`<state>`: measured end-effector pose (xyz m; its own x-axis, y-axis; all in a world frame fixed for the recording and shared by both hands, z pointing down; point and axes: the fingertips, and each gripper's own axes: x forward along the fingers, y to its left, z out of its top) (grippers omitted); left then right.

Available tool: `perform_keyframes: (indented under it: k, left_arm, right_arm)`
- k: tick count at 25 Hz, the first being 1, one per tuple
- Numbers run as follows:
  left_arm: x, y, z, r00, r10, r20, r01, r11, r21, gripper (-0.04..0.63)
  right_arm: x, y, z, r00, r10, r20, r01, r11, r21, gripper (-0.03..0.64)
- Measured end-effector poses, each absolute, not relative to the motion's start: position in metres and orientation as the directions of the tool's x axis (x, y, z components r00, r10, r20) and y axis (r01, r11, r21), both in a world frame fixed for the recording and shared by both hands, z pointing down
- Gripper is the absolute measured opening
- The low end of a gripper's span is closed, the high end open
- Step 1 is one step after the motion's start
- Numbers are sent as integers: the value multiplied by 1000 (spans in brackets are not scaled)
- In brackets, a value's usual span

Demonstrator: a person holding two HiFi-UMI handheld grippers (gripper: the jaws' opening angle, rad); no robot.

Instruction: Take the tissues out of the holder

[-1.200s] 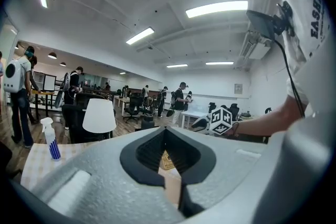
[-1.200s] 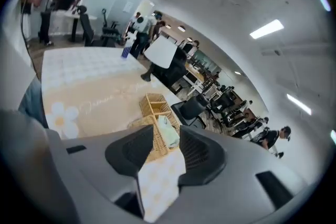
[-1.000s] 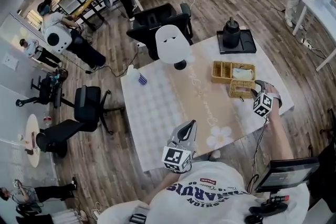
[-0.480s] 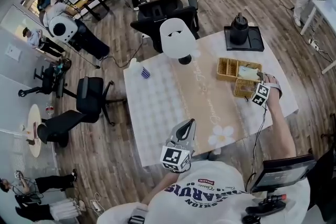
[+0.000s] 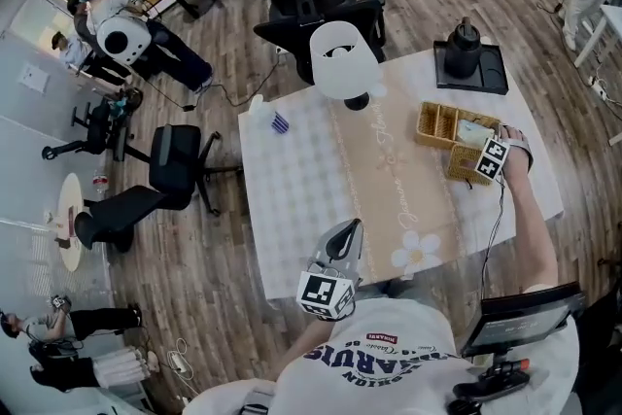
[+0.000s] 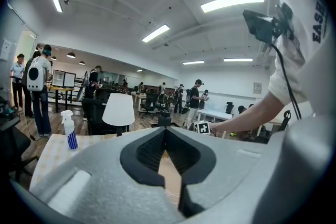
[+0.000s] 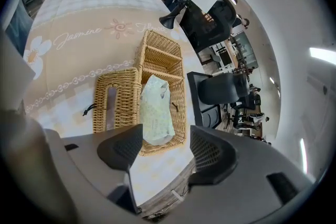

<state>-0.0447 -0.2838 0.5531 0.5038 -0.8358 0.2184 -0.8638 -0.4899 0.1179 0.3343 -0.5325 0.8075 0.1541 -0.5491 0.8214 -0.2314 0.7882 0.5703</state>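
Partly hidden behind one pad of the right gripper, the tissue pack lies in the wicker holder near the surface's right edge. That gripper's jaws are opening above the pack and press on nothing. The left gripper hangs over the near edge, jaws together and empty. A slotted wicker cover lies against the holder. A white lamp and a spray bottle stand along the far edge, with office chairs beyond.
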Motion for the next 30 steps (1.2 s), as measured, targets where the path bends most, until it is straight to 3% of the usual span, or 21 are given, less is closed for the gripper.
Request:
perform_keyframes:
  k: [4, 15, 28, 30]
  left_arm:
    - [-53, -284, 555, 477, -849, 227, -879, -463, 113, 3]
    - [-71, -285, 555, 415, -877, 242, -910, -401, 106, 3]
    - [-78, -290, 558, 397, -883, 253, -918, -383, 104, 3]
    - [-77, -290, 559, 398, -881, 255, -917, -384, 104, 3]
  right_arm:
    - [335, -542, 824, 174, -501, 848, -219, 819, 530, 304]
    - [335, -564, 850, 190, -426, 884, -245, 852, 463, 308]
    - [335, -574, 867, 195, -418, 887, -273, 846, 458, 305]
    - [337, -571, 871, 210, -398, 893, -271, 854, 444, 268]
